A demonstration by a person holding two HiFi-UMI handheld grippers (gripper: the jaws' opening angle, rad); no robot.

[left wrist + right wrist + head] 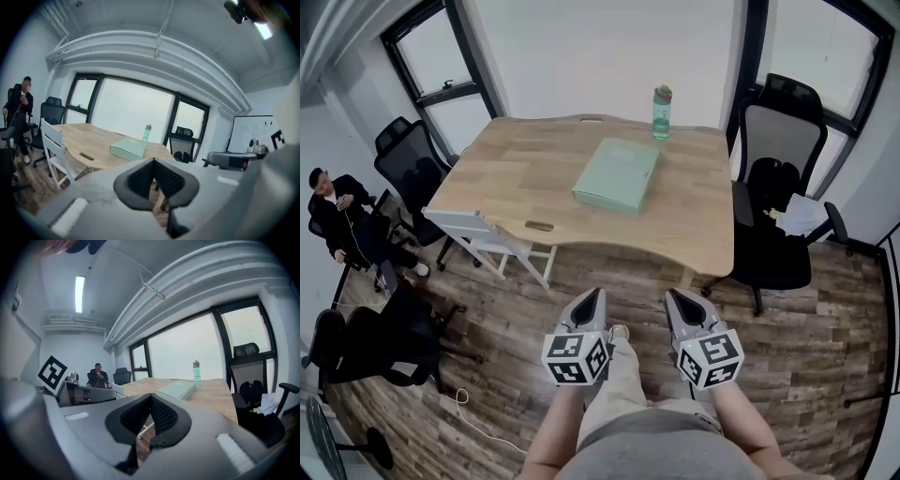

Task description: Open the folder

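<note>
- One folder [616, 175], pale green, lies flat and closed on the table top. It is straight ahead of both grippers and well apart from them. I cannot read any writing on its cover.
- One bottle [662, 112], green with a reddish cap, stands upright just behind the folder, on the side far from the grippers. Its label is too small to read.
- One wooden table [516, 178] carries these two things. Its near edge is between the grippers and the folder.
- Two grippers are held low over the wooden floor [825, 319], side by side and pointing to the table. The left gripper [597, 293] has its jaws pressed together with nothing between them. The right gripper [672, 294] is the same, jaws together and empty.
- Two marker cubes, one on each gripper, show black and white square patterns, no letters.
- One white chair [483, 232] stands at the table edge, ahead and left of the left gripper.
- At least three black office chairs are around the table. One of them [773, 178] is ahead and right of the right gripper, with white papers [803, 214] on its seat.
- One person [342, 211] sits far to the left of the left gripper.
- One whiteboard [253, 131] hangs on the wall at the right in the left gripper view. Its marks are too small to read.
</note>
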